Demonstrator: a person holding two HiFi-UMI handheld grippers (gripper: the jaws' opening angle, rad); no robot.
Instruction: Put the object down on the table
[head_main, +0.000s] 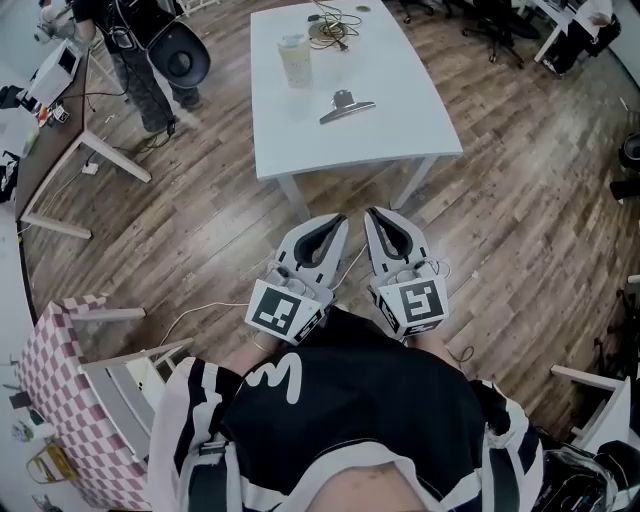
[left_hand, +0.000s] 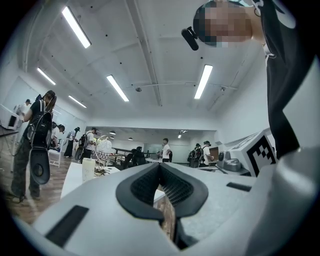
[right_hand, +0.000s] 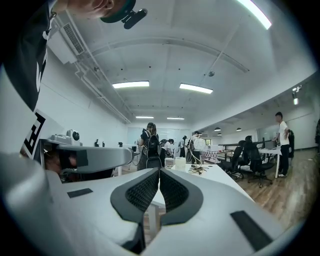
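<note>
L gripper (head_main: 335, 225) pressing jaws together, empty | R gripper (head_main: 378, 222) doing same | both pointing level, hovering off table (head_main: 400, 120) near edge, prob. carrying nothing to set down

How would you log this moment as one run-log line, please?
left gripper: shut, empty | right gripper: shut, empty | both level, side by side, short of table | on table: cup, cable, clip
</note>
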